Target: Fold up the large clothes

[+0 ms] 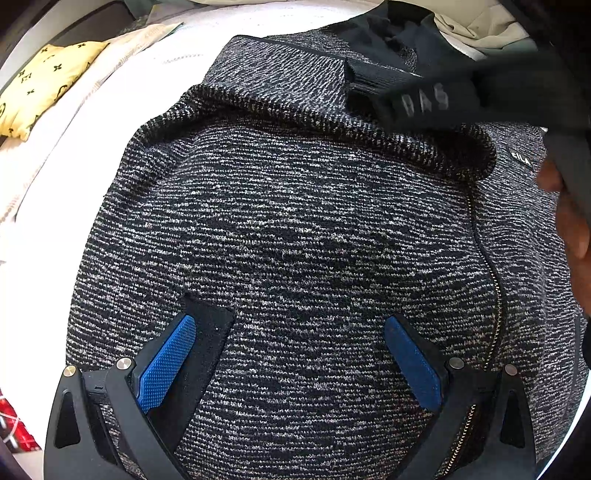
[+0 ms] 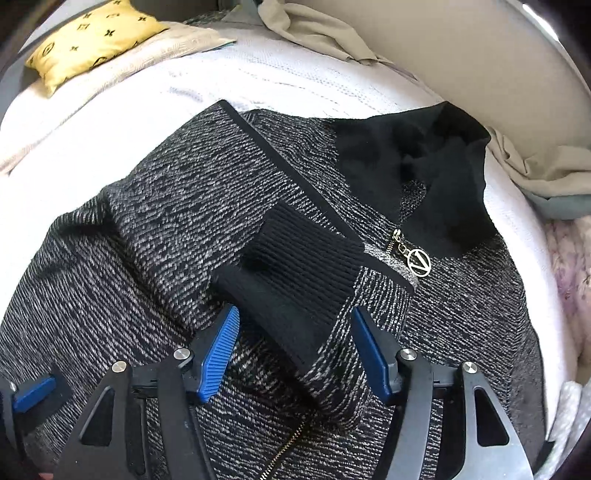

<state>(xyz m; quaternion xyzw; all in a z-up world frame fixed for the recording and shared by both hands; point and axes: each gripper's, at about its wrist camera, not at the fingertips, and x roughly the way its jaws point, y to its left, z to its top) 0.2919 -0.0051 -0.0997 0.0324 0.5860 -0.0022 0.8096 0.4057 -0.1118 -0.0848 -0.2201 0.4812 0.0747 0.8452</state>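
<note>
Right wrist view: right tongs released over black ribbed cuff of grey-black marled knit zip jacket | left tongs released | sleeve folded in, we judge | next we grip hem, fold up.

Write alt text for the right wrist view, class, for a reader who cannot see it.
An open right gripper hovers over a black-and-grey knit zip jacket spread on a white bedspread, its black ribbed cuff folded across the chest. A yellow patterned pillow lies behind.

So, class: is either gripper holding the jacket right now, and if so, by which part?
Nothing is held. The left gripper and right gripper both stand open above the jacket; its black cuff lies loose between the right fingers.
</note>
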